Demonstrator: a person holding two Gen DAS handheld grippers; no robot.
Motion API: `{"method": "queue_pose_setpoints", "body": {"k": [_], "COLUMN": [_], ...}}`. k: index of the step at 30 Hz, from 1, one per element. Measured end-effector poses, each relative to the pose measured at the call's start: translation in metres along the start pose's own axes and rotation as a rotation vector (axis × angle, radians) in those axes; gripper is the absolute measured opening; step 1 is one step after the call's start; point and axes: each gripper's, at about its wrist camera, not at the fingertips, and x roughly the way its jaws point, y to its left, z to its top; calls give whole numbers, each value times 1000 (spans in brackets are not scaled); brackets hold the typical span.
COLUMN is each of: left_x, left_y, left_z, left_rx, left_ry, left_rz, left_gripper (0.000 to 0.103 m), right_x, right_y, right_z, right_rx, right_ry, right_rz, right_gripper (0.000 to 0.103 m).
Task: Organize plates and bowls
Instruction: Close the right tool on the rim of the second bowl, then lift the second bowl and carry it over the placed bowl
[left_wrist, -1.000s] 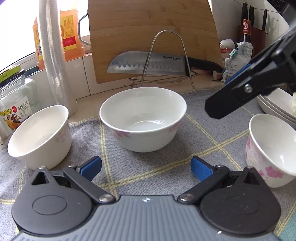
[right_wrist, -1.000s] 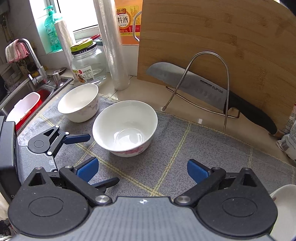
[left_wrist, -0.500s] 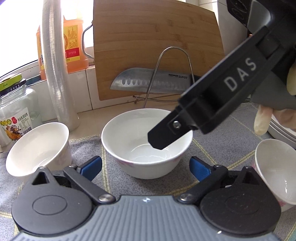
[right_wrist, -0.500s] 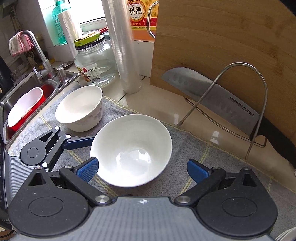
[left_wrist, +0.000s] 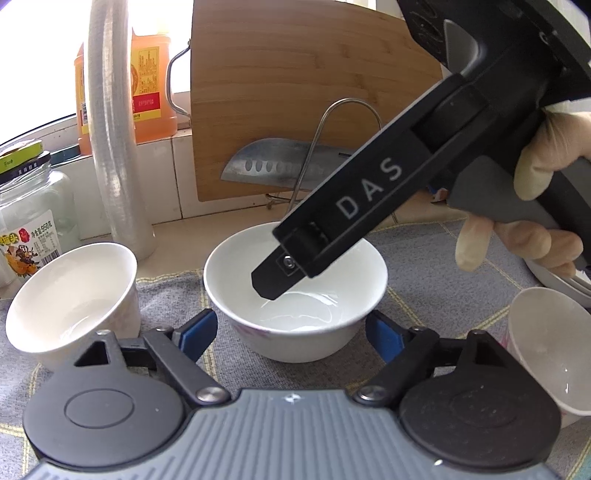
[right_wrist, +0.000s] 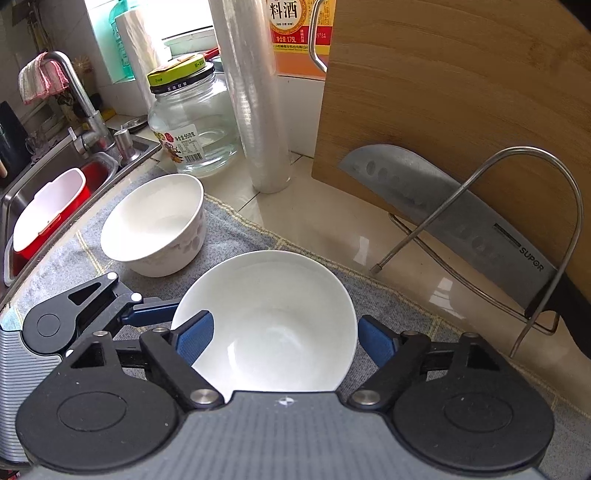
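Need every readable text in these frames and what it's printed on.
"DAS": side of the right gripper, seen from the left wrist.
"SUPOR": knife blade.
"料酒" and "1.75L": orange bottle label.
"950克": glass jar label; the rest of that label is too small to read.
Jar lid print: blurred.

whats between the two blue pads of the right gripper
In the right wrist view the wide white bowl sits between the open right gripper's pads, on the grey cloth. Contact isn't clear.
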Motion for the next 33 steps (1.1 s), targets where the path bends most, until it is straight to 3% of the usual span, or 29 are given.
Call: {"method": "queue_pose_setpoints", "body": {"k": [18,33], "left_x": [3,-7], "left_y": [2,-2], "left_z": [2,8], "left_rx": [17,49], "left_ry": [0,26], "left_rz": [-20,-49], "left_gripper": [85,85], "right_x": [9,-7], "right_y": [0,3], "right_z": [4,-3], "right_rx": [-21,3], "right_ry": [9,8], "right_rz": [2,4], "right_gripper": [79,79]}}
